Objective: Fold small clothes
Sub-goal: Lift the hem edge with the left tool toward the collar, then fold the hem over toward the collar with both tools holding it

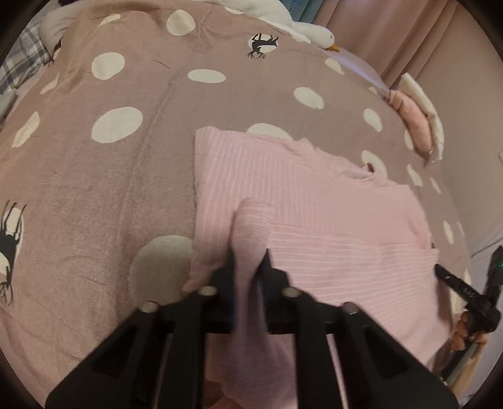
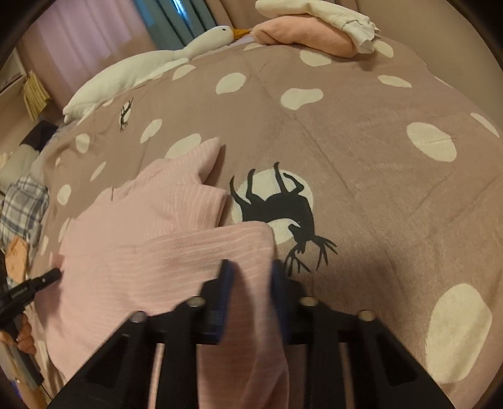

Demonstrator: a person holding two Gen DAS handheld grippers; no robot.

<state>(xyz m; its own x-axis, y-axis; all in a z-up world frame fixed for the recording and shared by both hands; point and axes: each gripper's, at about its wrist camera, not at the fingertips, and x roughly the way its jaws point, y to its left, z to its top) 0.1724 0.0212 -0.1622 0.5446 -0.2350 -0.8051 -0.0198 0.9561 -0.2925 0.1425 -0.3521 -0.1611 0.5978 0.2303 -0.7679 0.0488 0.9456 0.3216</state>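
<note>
A pink striped top [image 1: 314, 207] lies partly folded on the mauve spotted bedspread [image 1: 125, 176]. My left gripper [image 1: 250, 254] is shut on a bunched edge of the pink top at its near left side. My right gripper [image 2: 251, 267] is shut on the top's [image 2: 132, 239] near right edge, and the cloth hangs down between its fingers. The right gripper also shows at the right edge of the left wrist view [image 1: 452, 283]. The left gripper's tip shows at the left edge of the right wrist view [image 2: 47, 277].
Folded pink and white clothes [image 1: 418, 119] are stacked at the far right of the bed, also in the right wrist view [image 2: 314, 28]. A white goose plush [image 2: 151, 59] lies at the back. Plaid cloth [image 2: 22, 201] lies at the left edge.
</note>
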